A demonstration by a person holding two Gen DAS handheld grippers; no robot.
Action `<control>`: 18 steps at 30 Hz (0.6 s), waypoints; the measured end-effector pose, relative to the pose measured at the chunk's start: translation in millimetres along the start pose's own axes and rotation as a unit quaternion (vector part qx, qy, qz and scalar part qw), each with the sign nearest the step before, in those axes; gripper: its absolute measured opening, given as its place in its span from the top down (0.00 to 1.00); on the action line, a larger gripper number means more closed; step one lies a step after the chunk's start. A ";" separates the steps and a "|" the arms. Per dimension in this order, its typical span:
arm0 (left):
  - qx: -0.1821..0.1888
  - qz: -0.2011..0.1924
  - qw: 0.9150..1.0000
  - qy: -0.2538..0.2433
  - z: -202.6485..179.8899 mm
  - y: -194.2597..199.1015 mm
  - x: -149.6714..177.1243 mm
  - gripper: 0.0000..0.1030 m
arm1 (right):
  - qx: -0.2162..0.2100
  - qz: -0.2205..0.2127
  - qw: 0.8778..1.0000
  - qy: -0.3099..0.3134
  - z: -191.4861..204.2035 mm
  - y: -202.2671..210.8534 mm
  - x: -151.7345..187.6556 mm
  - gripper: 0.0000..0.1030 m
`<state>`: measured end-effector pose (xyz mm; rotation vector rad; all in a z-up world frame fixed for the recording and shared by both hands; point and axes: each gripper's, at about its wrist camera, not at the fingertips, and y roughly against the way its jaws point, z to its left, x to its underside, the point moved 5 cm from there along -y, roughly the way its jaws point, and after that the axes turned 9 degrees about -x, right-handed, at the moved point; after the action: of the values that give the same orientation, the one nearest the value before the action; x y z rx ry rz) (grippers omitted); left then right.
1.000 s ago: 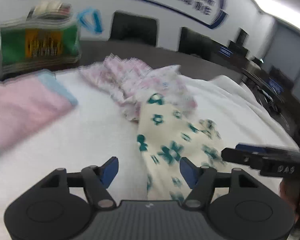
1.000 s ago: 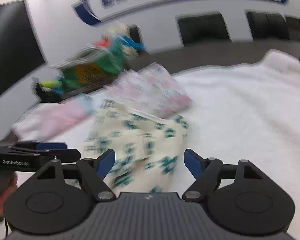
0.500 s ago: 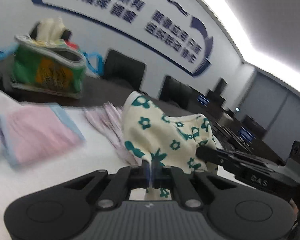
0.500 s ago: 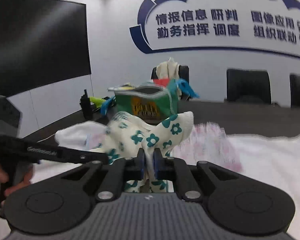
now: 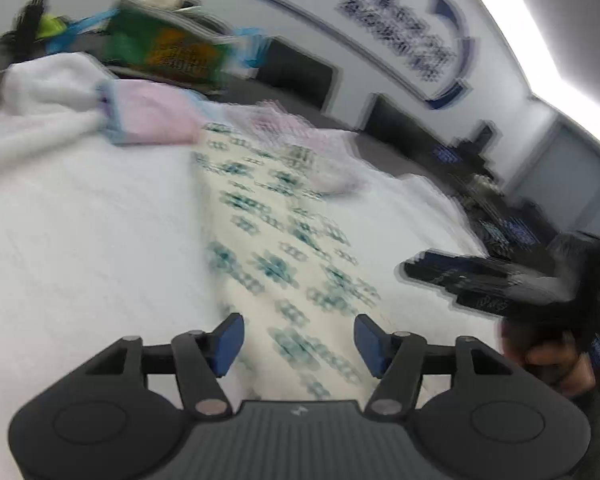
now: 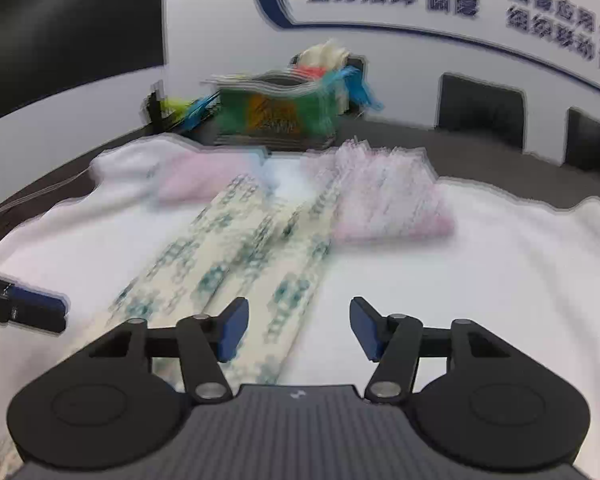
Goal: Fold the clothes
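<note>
A cream garment with teal flowers (image 5: 276, 248) lies stretched out long on the white towel-covered table (image 5: 80, 220). My left gripper (image 5: 298, 342) hovers over its near end, jaws opening, the cloth under them but not pinched. In the right wrist view the same cream garment (image 6: 236, 256) runs away from me in two long strips. My right gripper (image 6: 296, 330) stands at its near right edge, jaws opening, with only white cloth between the pads. The right gripper (image 5: 476, 280) also shows at the left view's right side, held by a hand (image 5: 548, 360).
A folded pink cloth with blue trim (image 5: 148, 118) and a pink patterned garment (image 6: 384, 196) lie at the far end. Behind them stands a green bag stuffed with clothes (image 6: 276, 114). Dark chairs (image 6: 480, 108) line the wall.
Both grippers shut on the flowered garment and lifted it, then let go. It now lies stretched flat, and both grippers have pulled back toward its near end.
</note>
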<state>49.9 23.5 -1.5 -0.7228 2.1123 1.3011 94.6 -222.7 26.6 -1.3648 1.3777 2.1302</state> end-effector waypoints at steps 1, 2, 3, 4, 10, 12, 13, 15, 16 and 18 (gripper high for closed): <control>0.009 -0.007 1.000 -0.014 -9.2 6.5 13.8 0.37 | -0.006 0.005 1.000 0.004 11.9 10.0 14.6 0.46; -0.003 -0.017 0.999 -0.033 -21.4 11.1 22.9 0.38 | -0.011 0.011 1.000 0.008 23.7 20.0 29.3 0.53; -0.017 -0.027 0.998 -0.052 -33.8 15.7 31.7 0.38 | -0.017 0.016 1.000 0.012 35.6 30.0 43.9 0.59; -0.027 -0.036 0.996 -0.079 -44.3 15.0 40.7 0.38 | -0.023 0.022 0.999 0.016 47.5 40.1 58.6 0.71; -0.078 -0.028 0.987 -0.137 -74.5 23.7 93.6 0.82 | -0.030 0.039 0.998 0.039 87.5 68.5 111.3 0.79; -0.080 -0.041 0.985 -0.144 -76.6 37.9 101.7 0.81 | -0.035 0.030 0.998 0.033 87.1 81.6 114.8 0.78; -0.075 -0.049 0.986 -0.143 -76.6 46.7 104.3 0.76 | -0.036 0.025 0.999 0.030 85.5 87.4 113.9 0.76; -0.050 -0.070 0.986 -0.144 -72.8 69.2 106.8 0.51 | -0.050 -0.004 0.998 0.038 82.9 105.3 109.9 0.67; -0.038 -0.089 0.981 -0.168 -70.0 82.5 109.8 0.30 | -0.062 -0.026 0.996 0.056 82.8 118.5 108.7 0.55; -0.003 -0.129 0.963 -0.237 -65.2 109.6 121.0 0.21 | -0.081 -0.051 0.990 0.100 84.9 140.6 110.9 0.40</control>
<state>-122.1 -12.2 6.6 -0.5932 1.5764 1.1942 -101.0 -254.2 26.4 -1.7147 1.1937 2.1263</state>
